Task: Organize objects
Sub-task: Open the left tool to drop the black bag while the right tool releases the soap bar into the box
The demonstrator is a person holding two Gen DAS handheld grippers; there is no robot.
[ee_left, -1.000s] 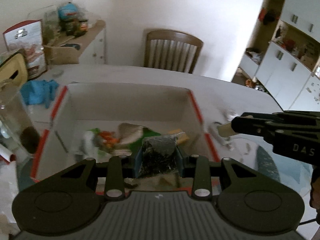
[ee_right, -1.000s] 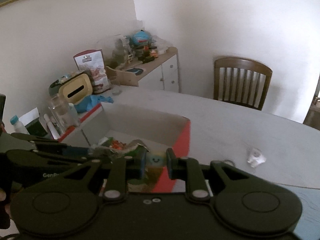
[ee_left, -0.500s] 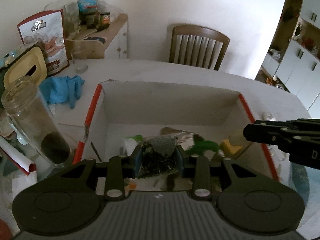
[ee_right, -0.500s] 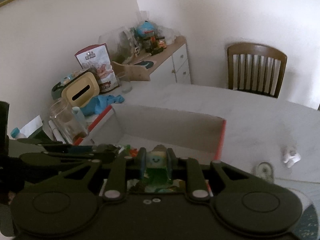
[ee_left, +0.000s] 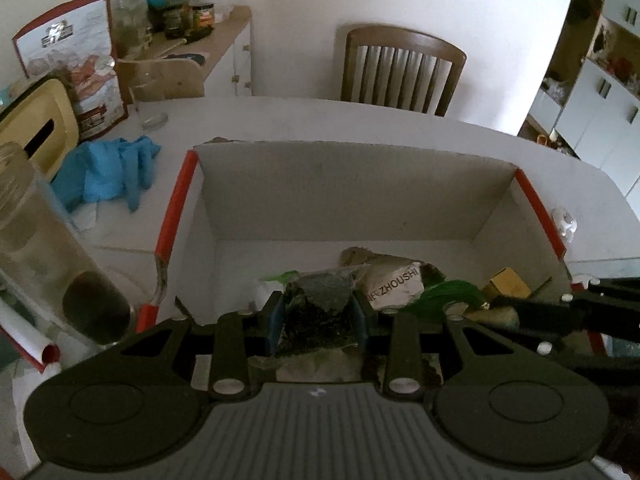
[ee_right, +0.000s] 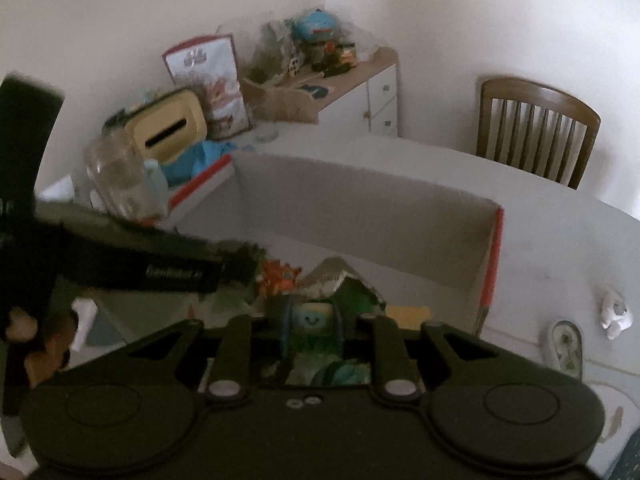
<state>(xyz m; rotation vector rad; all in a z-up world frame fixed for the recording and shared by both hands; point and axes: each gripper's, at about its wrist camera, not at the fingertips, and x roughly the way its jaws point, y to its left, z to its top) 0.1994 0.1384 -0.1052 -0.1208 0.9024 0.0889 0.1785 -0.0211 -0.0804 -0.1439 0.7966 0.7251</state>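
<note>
While both grippers hang over the cardboard box [ee_left: 352, 196], your left gripper [ee_left: 318, 314] pinches a clear packet of dark dried leaves [ee_left: 320, 312] between its jaws, and your right gripper [ee_right: 311, 326] is clamped on a small smiling-face toy [ee_right: 312, 318], other packets beyond.

Left gripper [ee_left: 318, 314] jaws clamped partway; right gripper [ee_right: 310, 326] jaws clamped; both angled downward.

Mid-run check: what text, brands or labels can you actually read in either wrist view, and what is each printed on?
"ZHOUSHI": white packet in the cardboard box.
Smiley face, no words: small item in the right tool.
White lettering on the left tool's side: too blurred.
Red-and-white bag print, jar labels: too small.
</note>
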